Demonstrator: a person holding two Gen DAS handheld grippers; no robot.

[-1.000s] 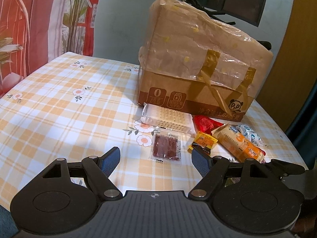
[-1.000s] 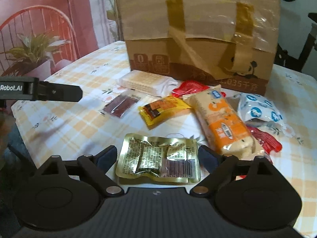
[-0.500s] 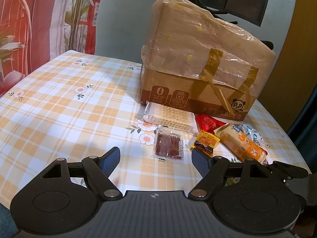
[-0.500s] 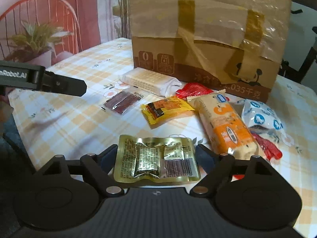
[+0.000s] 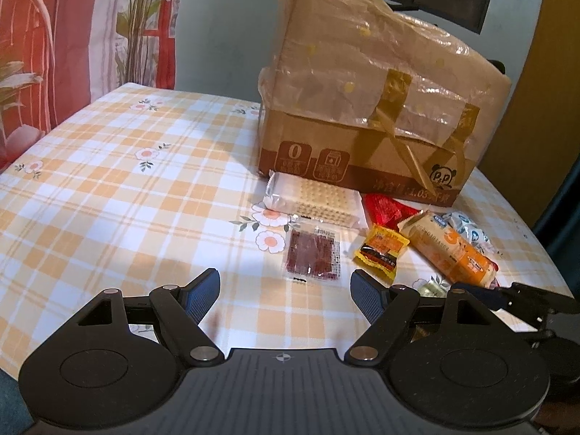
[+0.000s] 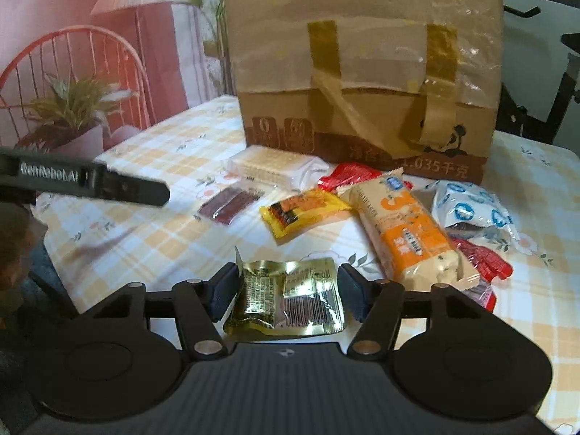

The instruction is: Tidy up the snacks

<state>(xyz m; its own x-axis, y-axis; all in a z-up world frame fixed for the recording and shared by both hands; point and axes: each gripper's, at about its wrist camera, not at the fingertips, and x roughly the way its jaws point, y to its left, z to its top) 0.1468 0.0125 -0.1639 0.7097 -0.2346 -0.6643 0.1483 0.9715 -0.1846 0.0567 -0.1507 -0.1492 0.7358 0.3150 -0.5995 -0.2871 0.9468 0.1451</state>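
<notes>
right wrist view: right gripper (image 6: 288,291) jaws closing around a gold foil packet (image 6: 290,299), pads touching its crumpled edges, packet low over the checked tablecloth (image 6: 152,239). left wrist view: left gripper (image 5: 284,291) roughly two-thirds open, nothing between its jaws, above bare cloth. other snacks lie near the cardboard box (image 6: 362,72): yellow packet (image 6: 302,210), orange bread pack (image 6: 406,228), cracker pack (image 6: 268,165), dark jerky packet (image 5: 313,252).

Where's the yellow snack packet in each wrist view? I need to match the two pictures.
Left wrist view: the yellow snack packet lies right of centre, between the clear packet of dark red strips and the orange-and-cream bread pack.
Right wrist view: the packet is at centre, beyond the gold pouch.
Shared landmark: the cardboard box behind the snacks.
</notes>
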